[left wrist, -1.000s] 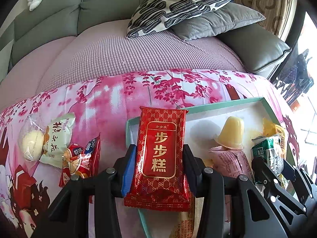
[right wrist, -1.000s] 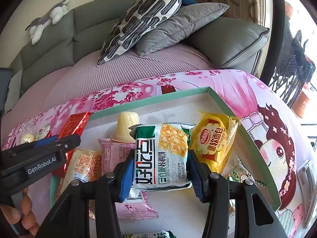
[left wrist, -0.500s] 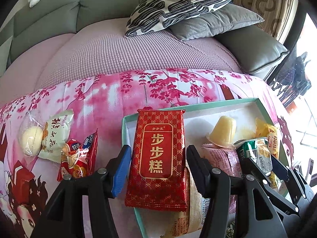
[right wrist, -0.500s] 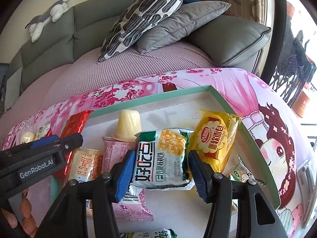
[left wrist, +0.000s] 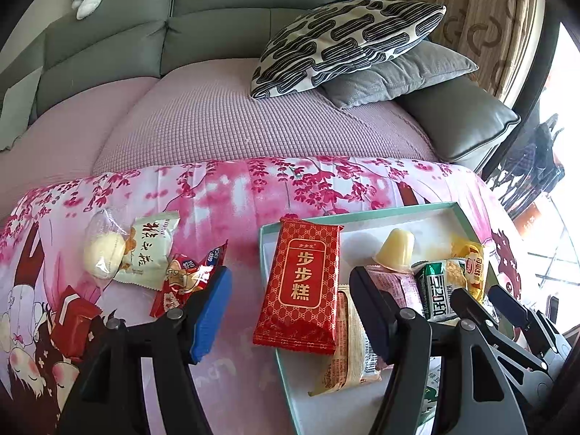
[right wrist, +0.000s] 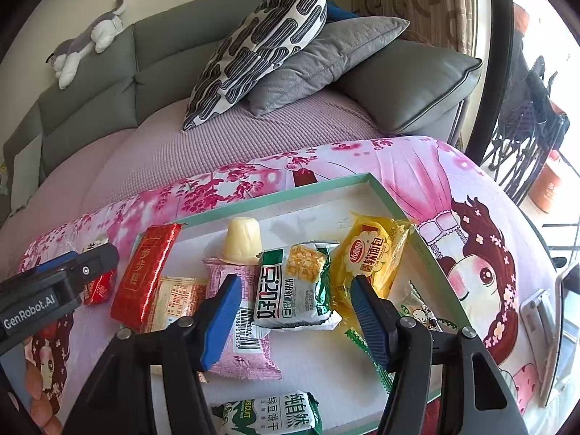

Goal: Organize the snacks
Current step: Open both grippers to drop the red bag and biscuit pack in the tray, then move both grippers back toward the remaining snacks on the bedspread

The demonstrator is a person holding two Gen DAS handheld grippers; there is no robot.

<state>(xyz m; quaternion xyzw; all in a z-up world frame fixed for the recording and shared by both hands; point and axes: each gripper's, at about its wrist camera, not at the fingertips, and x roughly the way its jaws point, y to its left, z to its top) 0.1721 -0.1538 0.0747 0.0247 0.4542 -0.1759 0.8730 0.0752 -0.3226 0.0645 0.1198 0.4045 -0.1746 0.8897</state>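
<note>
The red pack [left wrist: 302, 288], printed with gold lattice and three gold Chinese characters, lies across the left rim of the green-edged tray [left wrist: 286, 380]. The left hand-held gripper [left wrist: 290, 311] has just been opening; its blue ribbed pads stand wide on either side of the pack, clear of it. The right hand-held gripper [right wrist: 295, 311] has likewise just been opening, and the green-and-white pack [right wrist: 293, 286] lies in the tray between its parted pads, untouched.

Right view only: a side arm reading "GenRobot.AI" [right wrist: 30, 308], a yellow bread pack [right wrist: 368, 253], a barcode on the pink pack [right wrist: 239, 319], and a green pack marked "BISCUIT" [right wrist: 270, 417].

Left view only: loose snacks on the floral surface [left wrist: 224, 210], namely a clear-wrapped round bun [left wrist: 103, 255], a white pack with brushed characters [left wrist: 150, 253] and a crinkled red pack [left wrist: 188, 277].

Both views: a domed yellow jelly cup [right wrist: 242, 241], glossy.
</note>
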